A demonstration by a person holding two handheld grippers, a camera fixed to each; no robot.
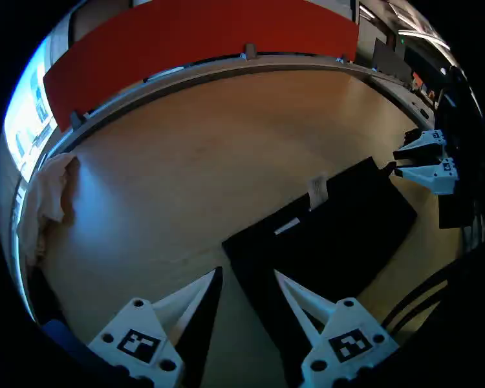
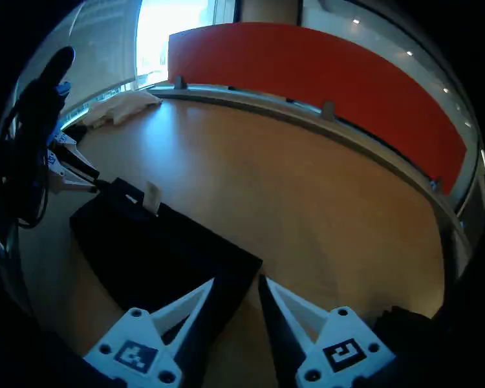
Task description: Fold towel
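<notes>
Over on the light wooden tabletop (image 1: 178,161), the flat black cloth towel (image 1: 333,226) lies between the left gripper (image 1: 247,271) and right gripper (image 2: 236,279), both spread open at opposite corners, so I'd pinch each corner squarely and lift evenly.

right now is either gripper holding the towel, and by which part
Nothing is held. The black towel lies flat on the table; the left gripper and right gripper are open, each with a towel corner near its fingertips.

Dim indoor light, blown-out window (image 2: 174,39) glare, dark edges, strong fisheye curvature
</notes>
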